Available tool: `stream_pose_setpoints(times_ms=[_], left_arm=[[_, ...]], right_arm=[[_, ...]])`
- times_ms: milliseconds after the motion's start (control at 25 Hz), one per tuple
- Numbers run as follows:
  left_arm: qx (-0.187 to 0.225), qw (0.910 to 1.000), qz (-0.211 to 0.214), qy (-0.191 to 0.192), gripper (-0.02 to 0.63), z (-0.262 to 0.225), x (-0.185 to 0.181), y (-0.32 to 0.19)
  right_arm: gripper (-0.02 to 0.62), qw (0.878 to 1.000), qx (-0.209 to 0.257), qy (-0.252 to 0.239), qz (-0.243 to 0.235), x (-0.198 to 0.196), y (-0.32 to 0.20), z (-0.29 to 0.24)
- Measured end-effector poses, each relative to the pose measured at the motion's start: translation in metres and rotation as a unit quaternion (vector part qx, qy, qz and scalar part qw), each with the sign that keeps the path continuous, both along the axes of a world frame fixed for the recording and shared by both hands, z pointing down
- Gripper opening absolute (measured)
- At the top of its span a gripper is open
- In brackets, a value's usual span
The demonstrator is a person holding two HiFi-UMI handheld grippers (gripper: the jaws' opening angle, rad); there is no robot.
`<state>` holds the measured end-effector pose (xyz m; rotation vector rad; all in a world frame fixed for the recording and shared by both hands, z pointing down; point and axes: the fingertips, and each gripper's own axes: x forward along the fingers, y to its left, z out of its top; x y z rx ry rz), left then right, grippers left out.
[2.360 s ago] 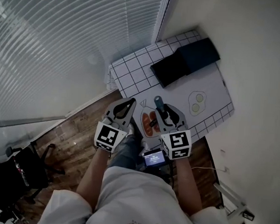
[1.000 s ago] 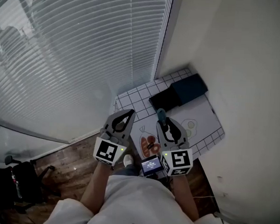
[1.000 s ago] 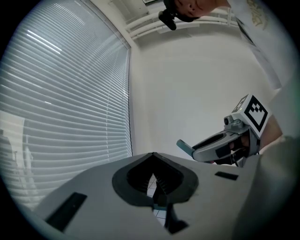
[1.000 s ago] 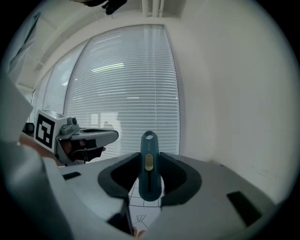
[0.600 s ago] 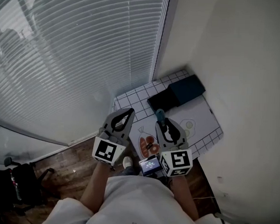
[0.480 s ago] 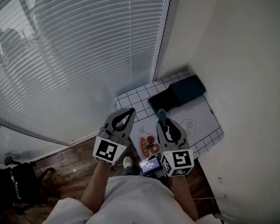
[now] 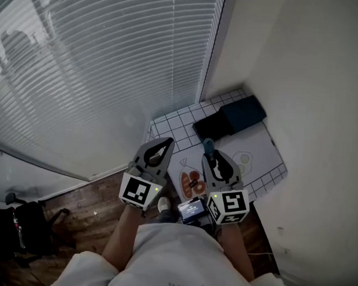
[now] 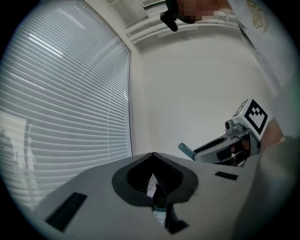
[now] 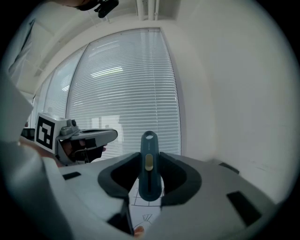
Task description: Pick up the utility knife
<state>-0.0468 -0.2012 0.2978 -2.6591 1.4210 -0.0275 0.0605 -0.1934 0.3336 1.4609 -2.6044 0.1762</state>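
Observation:
The utility knife (image 9: 148,164) is dark teal with a yellow slider. It stands between the jaws of my right gripper (image 7: 211,154), which is shut on it, and its rounded end pokes out past the fingertips (image 7: 207,146). I hold it in the air above the near edge of the white gridded mat (image 7: 261,157). My left gripper (image 7: 166,143) hovers level beside it on the left. Its jaws meet at the tip with nothing in them.
A dark flat box (image 7: 231,118) lies at the mat's far corner against the white wall (image 7: 307,86). Window blinds (image 7: 99,63) fill the left. Below are a wooden floor (image 7: 98,195), a small lit screen (image 7: 191,209) at the person's waist and a black chair (image 7: 18,232).
Since the earliest frame the head view has tilted up towards the blinds. Over the last second both grippers keep their pose, and the knife stays in the right one.

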Motion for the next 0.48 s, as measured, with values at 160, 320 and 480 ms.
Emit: stream_pose_setpoints(times_ms=[160, 320, 480], left_arm=[[-0.003, 1.0000, -0.001, -0.005, 0.005, 0.0035, -0.0018, 0.0006], [-0.006, 1.0000, -0.006, -0.001, 0.005, 0.0036, -0.0022, -0.0014], [-0.008, 0.9999, -0.007, 0.001, 0.005, 0.0037, -0.0023, -0.0043]], right_arm=[[0.135, 1.000, -0.003, 0.004, -0.001, 0.0013, -0.0014, 0.0008], [0.135, 1.000, -0.004, 0.004, -0.003, 0.0017, -0.0039, 0.0018], [0.135, 1.000, -0.002, 0.004, -0.007, 0.0004, -0.0073, 0.0020]])
